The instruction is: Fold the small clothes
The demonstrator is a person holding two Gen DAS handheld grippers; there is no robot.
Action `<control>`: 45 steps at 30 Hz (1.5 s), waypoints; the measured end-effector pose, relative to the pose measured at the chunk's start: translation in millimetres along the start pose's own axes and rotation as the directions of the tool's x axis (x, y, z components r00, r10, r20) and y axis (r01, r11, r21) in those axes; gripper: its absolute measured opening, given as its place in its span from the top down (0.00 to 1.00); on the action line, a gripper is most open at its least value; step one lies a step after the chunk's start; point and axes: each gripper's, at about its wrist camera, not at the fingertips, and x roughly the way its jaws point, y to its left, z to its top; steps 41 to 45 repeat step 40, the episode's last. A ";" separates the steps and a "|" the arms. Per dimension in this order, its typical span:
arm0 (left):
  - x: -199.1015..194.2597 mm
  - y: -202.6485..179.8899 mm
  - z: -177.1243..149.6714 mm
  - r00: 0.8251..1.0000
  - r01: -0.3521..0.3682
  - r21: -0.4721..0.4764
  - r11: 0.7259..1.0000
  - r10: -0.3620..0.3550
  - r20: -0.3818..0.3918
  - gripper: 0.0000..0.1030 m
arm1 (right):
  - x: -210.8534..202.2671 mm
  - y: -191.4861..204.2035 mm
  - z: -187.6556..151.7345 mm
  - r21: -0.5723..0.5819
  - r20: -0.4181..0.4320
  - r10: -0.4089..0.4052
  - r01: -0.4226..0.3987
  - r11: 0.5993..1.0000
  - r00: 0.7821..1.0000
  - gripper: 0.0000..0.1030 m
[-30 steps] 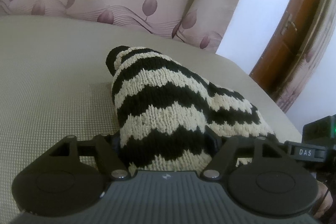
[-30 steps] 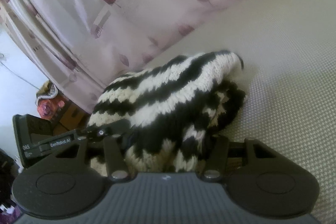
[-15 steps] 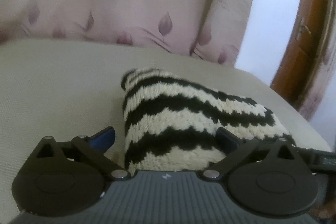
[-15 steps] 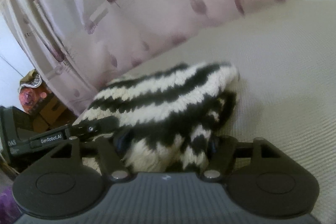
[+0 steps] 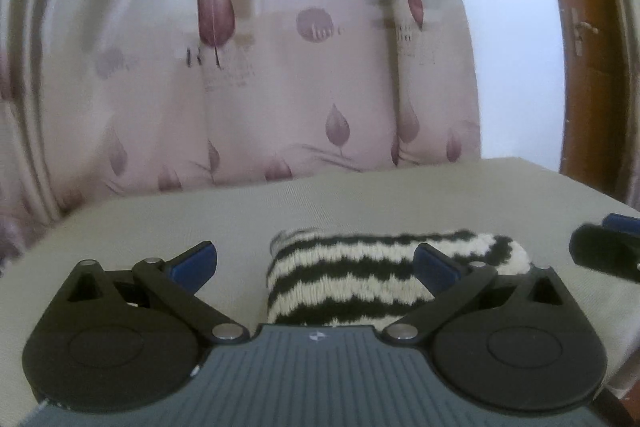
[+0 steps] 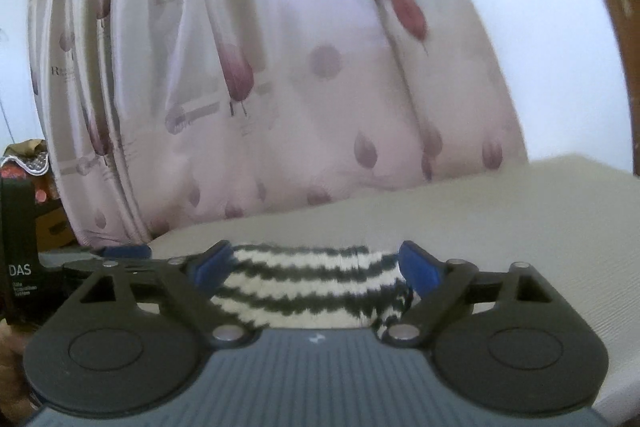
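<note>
Two grippers are seen w/ jaws spread and nothing clenched. The left gripper (image 5: 314, 263) is fully released; its blue pads (image 5: 192, 261) stand apart from the black-and-cream zigzag-striped knitted garment (image 5: 360, 279), which a sec ago was pinched between them. The right gripper (image 6: 314, 267) has just been opening too: the knit (image 6: 312, 287) is seen between its pads, but no pressing can be made out, so it is read as let go.

The garment is now laid as a low, compact bundle on the beige woven tabletop (image 5: 180, 223), whereas before it was held up in a taller hump. Both views are now pitched more level, w/ more of the pink leaf-print curtain (image 5: 280, 67) shown. This is judged to mean a fold has been set down and released; whether another fold is needed can't be told.

As to room: open surface is seen left of and beyond the bundle. The far edge is met by the curtain, and the right edge falls off near a brown wooden door frame (image 5: 580, 67). The other gripper's tip (image 5: 604, 251) is seen just beside the bundle's right end, so sideways moves there are tight.
</note>
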 end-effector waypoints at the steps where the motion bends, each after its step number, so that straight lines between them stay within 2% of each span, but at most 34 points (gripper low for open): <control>1: -4.1 -1.9 3.1 1.000 -0.024 -0.009 1.000 0.024 0.007 0.00 | -3.8 0.6 0.6 -0.004 0.008 -0.005 0.005 1.000 1.000 0.12; 5: -16.7 -2.1 11.9 0.991 -0.107 -0.085 0.991 0.113 0.066 0.00 | -16.6 -0.4 4.1 0.004 0.019 -0.004 0.004 1.000 1.000 0.11; 8: -23.8 -1.0 17.7 0.984 -0.148 -0.139 0.979 0.160 0.081 0.00 | -21.8 -0.7 6.5 0.005 0.027 -0.005 0.004 1.000 1.000 0.11; 12: -28.7 5.0 24.0 0.995 -0.068 -0.168 0.983 0.078 0.056 0.00 | -26.8 -2.0 7.6 0.009 0.032 -0.012 0.011 1.000 0.999 0.11; 16: -30.8 6.6 24.4 0.998 -0.035 -0.173 0.984 0.044 0.046 0.00 | -28.1 -3.0 7.0 0.013 0.030 -0.017 0.017 1.000 0.999 0.11; 31: -29.5 -1.0 12.2 0.999 -0.025 -0.133 0.991 0.031 0.041 0.00 | -30.5 5.4 0.8 -0.052 0.023 -0.090 0.091 0.994 0.996 0.10; 45: -24.9 2.4 7.6 0.997 -0.045 -0.135 0.990 0.052 0.048 0.00 | -25.1 7.2 0.1 -0.067 0.003 -0.108 0.108 0.992 0.994 0.07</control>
